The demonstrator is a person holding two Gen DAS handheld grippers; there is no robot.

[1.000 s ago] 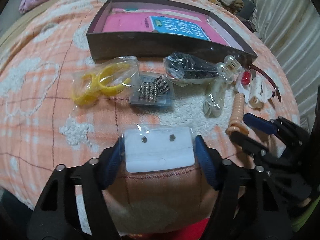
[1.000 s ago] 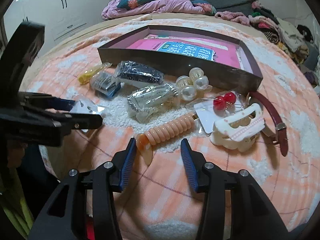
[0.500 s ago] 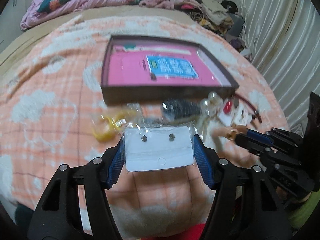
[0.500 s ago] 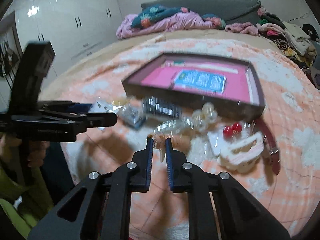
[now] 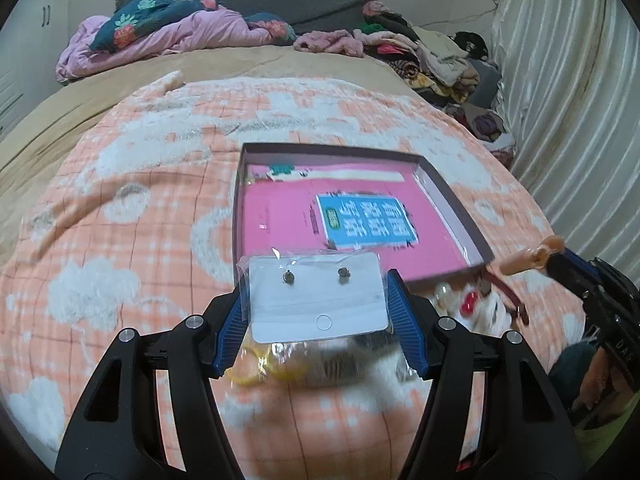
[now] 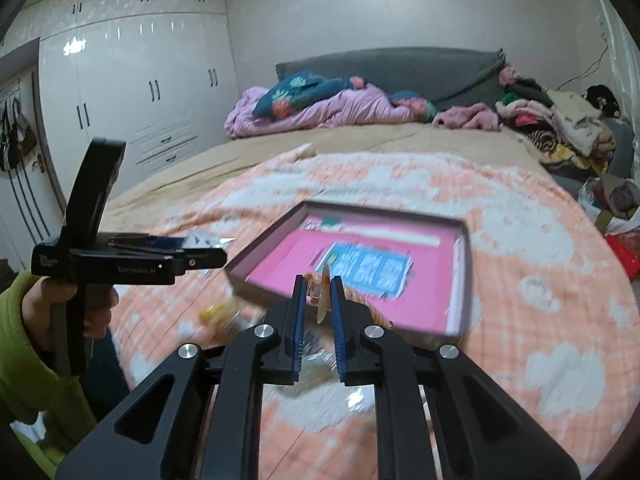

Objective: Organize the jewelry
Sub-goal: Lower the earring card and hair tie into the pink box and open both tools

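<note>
My left gripper [image 5: 318, 298] is shut on a white earring card [image 5: 318, 296] in a clear bag with two studs, held in the air just before the near edge of the open box [image 5: 452, 200]. The box has dark walls and a pink book inside; it also shows in the right wrist view [image 6: 460, 276]. My right gripper [image 6: 318, 300] is shut on a peach ribbed hair clip [image 6: 323, 296], lifted over the box's near edge. In the left wrist view the right gripper [image 5: 556, 258] holds the clip [image 5: 524, 258] at the box's right corner.
Below the card lie a yellow clip in a bag [image 5: 264, 364], pearl and red earrings [image 5: 466, 302], a white claw clip [image 5: 492, 316] and a dark red strap [image 5: 508, 294] on the orange blanket [image 5: 120, 240]. Clothes are piled at the bed head [image 6: 360, 104]. A wardrobe [image 6: 140, 92] stands left.
My right gripper has shut on the peach clip and lifted it off the blanket. Both grippers have risen and moved toward the box.
</note>
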